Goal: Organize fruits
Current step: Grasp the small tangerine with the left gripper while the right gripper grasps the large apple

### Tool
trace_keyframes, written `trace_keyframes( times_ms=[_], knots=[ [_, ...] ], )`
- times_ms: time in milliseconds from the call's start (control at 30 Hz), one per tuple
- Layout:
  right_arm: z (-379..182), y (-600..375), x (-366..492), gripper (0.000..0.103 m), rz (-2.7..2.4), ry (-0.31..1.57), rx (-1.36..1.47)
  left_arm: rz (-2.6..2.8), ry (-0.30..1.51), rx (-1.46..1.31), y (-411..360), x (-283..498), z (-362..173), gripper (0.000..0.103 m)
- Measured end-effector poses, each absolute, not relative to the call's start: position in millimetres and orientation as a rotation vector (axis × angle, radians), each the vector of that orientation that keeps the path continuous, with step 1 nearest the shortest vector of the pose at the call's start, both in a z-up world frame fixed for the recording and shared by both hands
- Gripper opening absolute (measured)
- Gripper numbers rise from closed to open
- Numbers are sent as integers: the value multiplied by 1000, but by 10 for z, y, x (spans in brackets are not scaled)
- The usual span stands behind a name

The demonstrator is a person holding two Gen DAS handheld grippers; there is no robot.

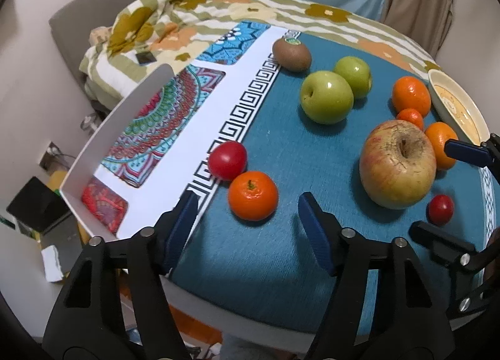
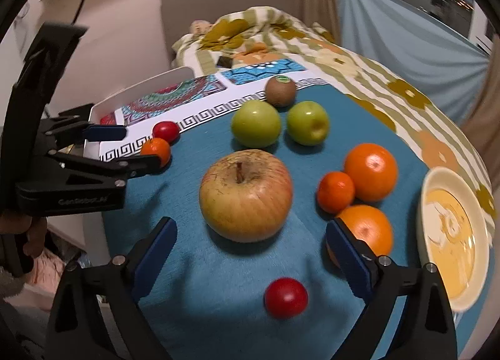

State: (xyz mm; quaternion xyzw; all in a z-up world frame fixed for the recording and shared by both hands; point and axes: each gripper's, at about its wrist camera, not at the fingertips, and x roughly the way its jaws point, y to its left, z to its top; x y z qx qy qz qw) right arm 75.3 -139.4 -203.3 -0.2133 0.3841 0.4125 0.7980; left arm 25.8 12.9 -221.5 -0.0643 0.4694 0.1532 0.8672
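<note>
Fruit lies loose on a blue tablecloth (image 1: 281, 260). My left gripper (image 1: 248, 219) is open, its blue pads on either side of a mandarin (image 1: 253, 196) without touching it; a red tomato (image 1: 227, 160) sits just behind. My right gripper (image 2: 251, 224) is open around the near side of a big yellow-red apple (image 2: 247, 194), pads clear of it. A small tomato (image 2: 286, 297) lies between its fingers, closer to the camera. Two green apples (image 2: 256, 124) (image 2: 307, 127), a kiwi (image 2: 280, 91) and three oranges (image 2: 370, 171) (image 2: 336, 192) (image 2: 367, 232) lie around.
A white tray (image 1: 150, 128) with colourful patterned panels stands at the table's left edge. A cream bowl (image 2: 453, 235) sits at the right. Behind the table is a flowered blanket (image 1: 193, 16) on a chair. A patterned border (image 1: 231, 122) edges the cloth.
</note>
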Motion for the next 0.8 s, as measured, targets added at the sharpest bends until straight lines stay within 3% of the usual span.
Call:
trace_keyframes(
  times_ms=[333, 433, 533, 800],
  knots=[
    [-2143, -1290, 846, 91, 937, 835, -456, 325, 1029, -137, 111, 417, -2369, 53],
    [-2157, -1282, 864, 91, 942, 834, -452, 344, 1032, -138, 146, 414, -2390, 42],
    [-2168, -1282, 885, 91, 939, 839, -450, 335, 1030, -154, 185, 404, -2389, 42],
    [-2229, -1212, 939, 75, 945, 867, -464, 338, 1035, -130, 141, 370, -2391, 42]
  ],
)
